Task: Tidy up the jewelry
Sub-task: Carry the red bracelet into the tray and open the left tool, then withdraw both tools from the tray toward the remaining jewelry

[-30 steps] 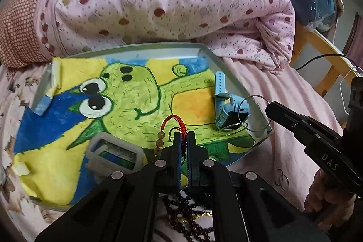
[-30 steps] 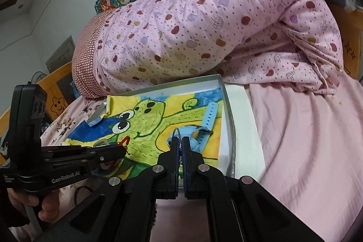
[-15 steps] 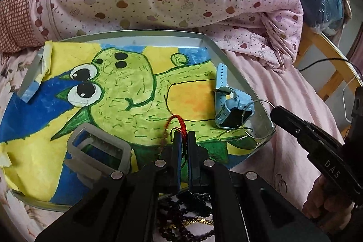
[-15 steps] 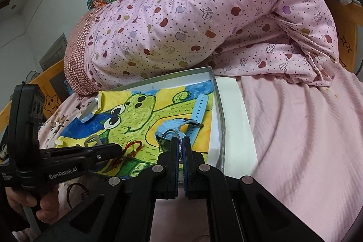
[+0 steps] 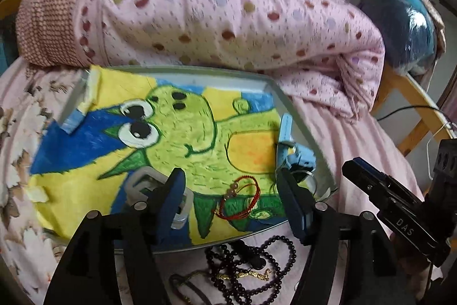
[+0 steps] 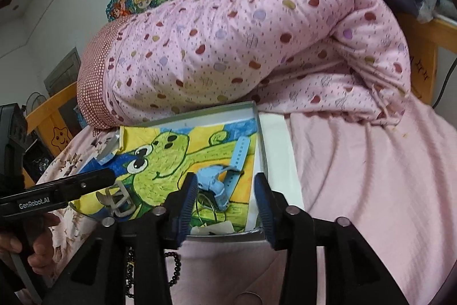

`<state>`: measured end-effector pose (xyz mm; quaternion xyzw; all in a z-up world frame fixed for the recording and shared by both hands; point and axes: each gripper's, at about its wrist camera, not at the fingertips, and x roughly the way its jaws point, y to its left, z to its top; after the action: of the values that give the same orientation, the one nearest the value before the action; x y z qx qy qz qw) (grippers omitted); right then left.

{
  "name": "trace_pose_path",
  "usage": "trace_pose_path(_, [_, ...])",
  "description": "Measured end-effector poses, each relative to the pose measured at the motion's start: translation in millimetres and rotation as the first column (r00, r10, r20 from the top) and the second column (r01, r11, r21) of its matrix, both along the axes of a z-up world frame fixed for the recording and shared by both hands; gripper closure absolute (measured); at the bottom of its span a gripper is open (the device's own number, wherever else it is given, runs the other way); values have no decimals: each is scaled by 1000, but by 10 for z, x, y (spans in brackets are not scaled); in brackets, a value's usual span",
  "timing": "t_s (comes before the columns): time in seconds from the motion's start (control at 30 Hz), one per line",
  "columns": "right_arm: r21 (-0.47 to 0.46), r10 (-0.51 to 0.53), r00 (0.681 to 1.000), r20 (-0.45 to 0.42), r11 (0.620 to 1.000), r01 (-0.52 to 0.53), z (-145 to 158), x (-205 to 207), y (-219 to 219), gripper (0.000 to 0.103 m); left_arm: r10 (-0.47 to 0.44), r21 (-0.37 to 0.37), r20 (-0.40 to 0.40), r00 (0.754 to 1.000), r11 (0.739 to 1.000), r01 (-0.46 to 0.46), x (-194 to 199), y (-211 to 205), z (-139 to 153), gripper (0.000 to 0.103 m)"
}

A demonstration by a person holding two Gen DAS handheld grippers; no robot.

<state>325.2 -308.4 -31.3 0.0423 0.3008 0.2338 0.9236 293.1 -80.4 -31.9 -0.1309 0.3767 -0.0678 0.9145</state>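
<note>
Red corded bracelet [image 5: 242, 200] is left lying in the shallow grey tray [image 5: 297, 116], released for sorting, as both claws [image 5: 231, 199] [image 6: 225, 197] are opened empty.

Tray [image 5: 297, 116] is showing smooth grey metal walls; paper crayon drawing [image 5: 182, 133] lining it is looking matt; quilt [image 5: 228, 19] behind tray is appearing soft dotted cloth.

quilt [image 5: 217, 19] motion-blurred, dark bead strings [image 5: 251, 267] cut off — bottom edge
</note>
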Motion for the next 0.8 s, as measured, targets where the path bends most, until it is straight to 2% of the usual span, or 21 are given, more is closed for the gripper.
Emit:
trace_pose_path(0.07, [9, -9, 1000, 28, 1000, 9, 83, -70, -23, 38, 12, 7, 13, 1000, 1000, -12, -56, 18, 73, 40])
trace_pose_path(0.13, [17, -12, 998, 57, 1000, 11, 173, -145, -40, 30, 30, 15, 32, 999, 999, -30, -129, 34, 155, 28])
trace_pose_path(0.23, [31, -22, 994, 104, 999, 19, 317, -277, -61, 19, 41, 21, 82, 996, 999, -43, -273, 53, 293, 26])
trace_pose_path(0.27, [36, -29, 992, 124, 999, 24, 373, -336, -71, 13, 42, 26, 98, 994, 999, -45, -321, 51, 341, 21])
trace_pose_path(0.3, [37, -37, 988, 150, 999, 32, 430, -406, -82, 10, 48, 32, 115, 992, 998, -52, -378, 53, 390, 7])
trace_pose_path(0.33, [37, -42, 985, 168, 999, 36, 467, -449, -84, 7, 56, 36, 136, 989, 997, -61, -436, 60, 431, 2])
trace_pose_path(0.43, [35, -56, 970, 239, 998, 49, 619, -675, -116, 0, 62, 41, 208, 976, 997, -72, -623, 54, 566, 2])
trace_pose_path(0.67, [50, -94, 947, 306, 995, 82, 835, -1111, -214, 0, 46, 72, 279, 959, 995, -68, -1033, 19, 778, 2])
trace_pose_path(0.8, [51, -110, 942, 316, 994, 99, 890, -1308, -244, 0, 45, 74, 309, 950, 995, -72, -1265, 43, 860, 2])
